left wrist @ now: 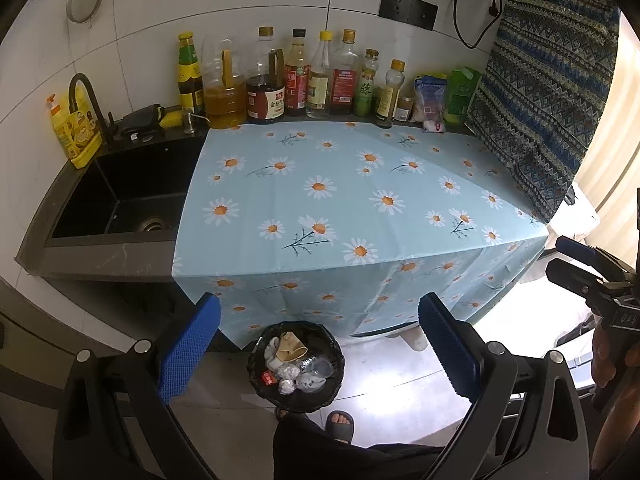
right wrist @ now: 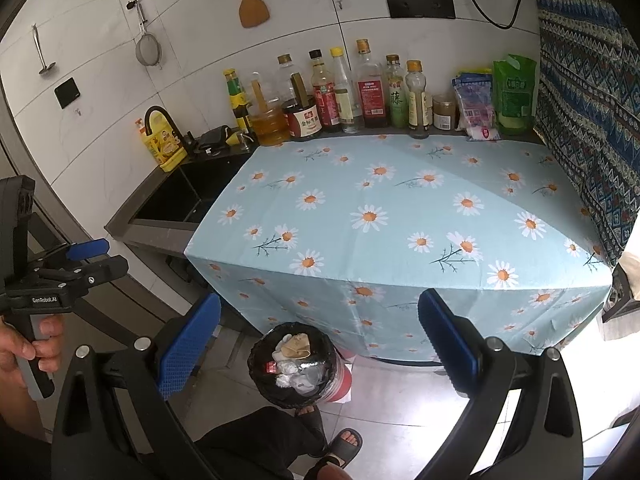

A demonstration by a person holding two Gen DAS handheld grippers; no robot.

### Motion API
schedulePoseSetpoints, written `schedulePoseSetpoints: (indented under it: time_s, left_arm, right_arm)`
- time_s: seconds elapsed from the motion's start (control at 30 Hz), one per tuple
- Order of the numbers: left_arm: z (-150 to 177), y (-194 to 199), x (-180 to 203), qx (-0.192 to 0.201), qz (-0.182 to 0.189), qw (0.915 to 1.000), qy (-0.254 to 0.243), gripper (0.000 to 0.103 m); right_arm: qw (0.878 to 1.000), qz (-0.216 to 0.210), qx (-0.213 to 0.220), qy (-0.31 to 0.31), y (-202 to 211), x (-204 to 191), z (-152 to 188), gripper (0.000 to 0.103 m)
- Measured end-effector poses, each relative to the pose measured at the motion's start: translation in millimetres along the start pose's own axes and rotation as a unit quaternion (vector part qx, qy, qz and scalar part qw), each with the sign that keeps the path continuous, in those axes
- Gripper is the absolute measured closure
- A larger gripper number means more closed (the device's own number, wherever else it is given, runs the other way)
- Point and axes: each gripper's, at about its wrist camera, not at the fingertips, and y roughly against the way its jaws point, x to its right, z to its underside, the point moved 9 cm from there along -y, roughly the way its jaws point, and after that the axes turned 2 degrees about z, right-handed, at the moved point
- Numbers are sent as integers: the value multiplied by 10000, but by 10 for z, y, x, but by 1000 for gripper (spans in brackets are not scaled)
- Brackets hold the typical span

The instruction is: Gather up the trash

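Observation:
A black-lined trash bin point(left wrist: 296, 364) stands on the floor in front of the counter. It holds crumpled paper, a brown paper cup, a clear plastic cup and foil balls. My left gripper point(left wrist: 319, 304) hangs open above the bin, with nothing between its blue pads point(left wrist: 188, 348). In the right wrist view the same bin point(right wrist: 298, 364) sits below my right gripper point(right wrist: 319, 302), which is also open and holds nothing. The right gripper point(left wrist: 562, 260) shows at the right edge of the left wrist view. The left gripper point(right wrist: 114, 258), held by a hand, shows at the left edge of the right wrist view.
A light blue daisy cloth point(left wrist: 360, 200) covers the counter and drapes over its front. Sauce and oil bottles point(left wrist: 296, 76) line the back wall. A black sink point(left wrist: 120, 200) lies at the left, a patterned cloth point(left wrist: 548, 92) at the right. A sandalled foot point(left wrist: 340, 424) stands by the bin.

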Motion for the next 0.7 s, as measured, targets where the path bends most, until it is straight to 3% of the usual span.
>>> schedulePoseSetpoints:
  time_s: [0.7]
  left_arm:
    - [-15, -1, 45, -1, -30, 10000, 35, 7]
  right_arm:
    - [10000, -14, -22, -45, 23, 36, 0, 5]
